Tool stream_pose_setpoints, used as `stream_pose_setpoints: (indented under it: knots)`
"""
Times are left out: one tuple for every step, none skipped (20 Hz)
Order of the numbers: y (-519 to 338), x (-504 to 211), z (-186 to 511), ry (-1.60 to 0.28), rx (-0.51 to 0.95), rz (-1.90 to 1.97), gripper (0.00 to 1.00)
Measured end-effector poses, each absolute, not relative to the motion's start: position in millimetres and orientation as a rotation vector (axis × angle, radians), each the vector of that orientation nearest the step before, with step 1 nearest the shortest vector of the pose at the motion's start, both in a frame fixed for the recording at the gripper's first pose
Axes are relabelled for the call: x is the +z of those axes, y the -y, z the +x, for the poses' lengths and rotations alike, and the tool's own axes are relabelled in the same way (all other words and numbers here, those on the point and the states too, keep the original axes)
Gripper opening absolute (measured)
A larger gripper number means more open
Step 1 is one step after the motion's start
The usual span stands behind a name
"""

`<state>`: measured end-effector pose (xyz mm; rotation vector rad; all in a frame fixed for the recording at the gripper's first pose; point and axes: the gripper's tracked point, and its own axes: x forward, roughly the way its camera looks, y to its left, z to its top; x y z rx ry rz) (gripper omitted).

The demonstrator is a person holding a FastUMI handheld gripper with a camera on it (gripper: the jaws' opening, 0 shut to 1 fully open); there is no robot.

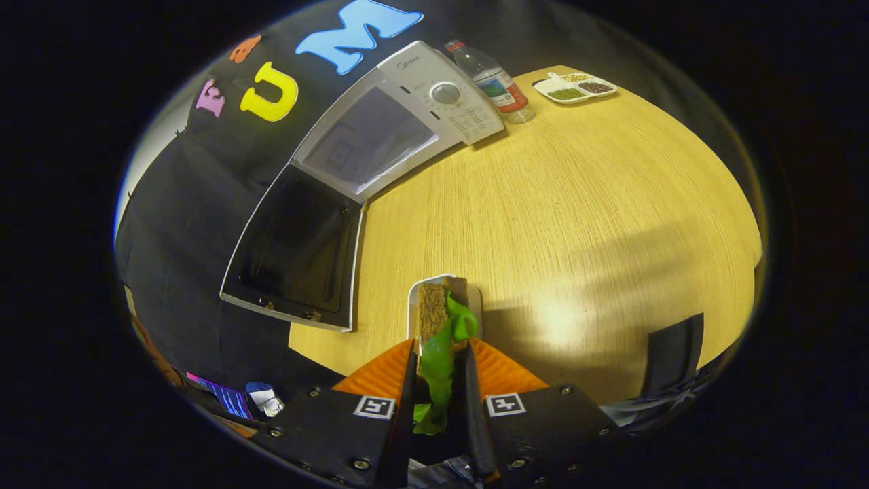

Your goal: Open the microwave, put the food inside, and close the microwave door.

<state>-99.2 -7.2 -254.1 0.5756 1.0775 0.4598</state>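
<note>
The one camera rides on the gripper (440, 370) and looks forward along its two fingers (387, 373), which close on a sandwich (440, 333) right in front of the lens. It looks down at a slant over the wooden table (577, 217), tilted sideways, with the open microwave (380, 136) and a bottle (494, 81) well beyond

Black gripper (441, 353) body with screws and two square markers.
</note>
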Motion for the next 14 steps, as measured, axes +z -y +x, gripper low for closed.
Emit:
stream_pose_setpoints:
  knots:
    - [4.7, -250.8, -98.8, -1.070, 0.453, 0.579, 0.35]
    - [3.7, -247.4, -97.4, -1.055, 0.442, 0.589, 0.34]
    - [3.2, -242.2, -95.3, -1.036, 0.429, 0.601, 0.34]
    - [2.0, -238.3, -94.9, -1.027, 0.425, 0.611, 0.34]
    - [1.7, -233.1, -93.0, -1.011, 0.414, 0.625, 0.34]
    - [0.8, -227.2, -91.6, -0.995, 0.403, 0.642, 0.34]
    - [-0.5, -221.5, -88.5, -0.982, 0.398, 0.662, 0.35]
    - [-3.1, -214.0, -86.0, -0.957, 0.389, 0.689, 0.34]
    - [-7.0, -205.5, -85.2, -0.940, 0.390, 0.715, 0.34]
    - [-10.2, -198.7, -80.6, -0.919, 0.387, 0.740, 0.34]
    - [-13.7, -192.3, -76.6, -0.897, 0.384, 0.760, 0.34]
    - [-16.8, -186.2, -72.5, -0.880, 0.382, 0.773, 0.34]
    - [-20.0, -181.0, -68.9, -0.861, 0.378, 0.787, 0.34]
    - [-22.9, -175.7, -65.0, -0.842, 0.372, 0.800, 0.34]
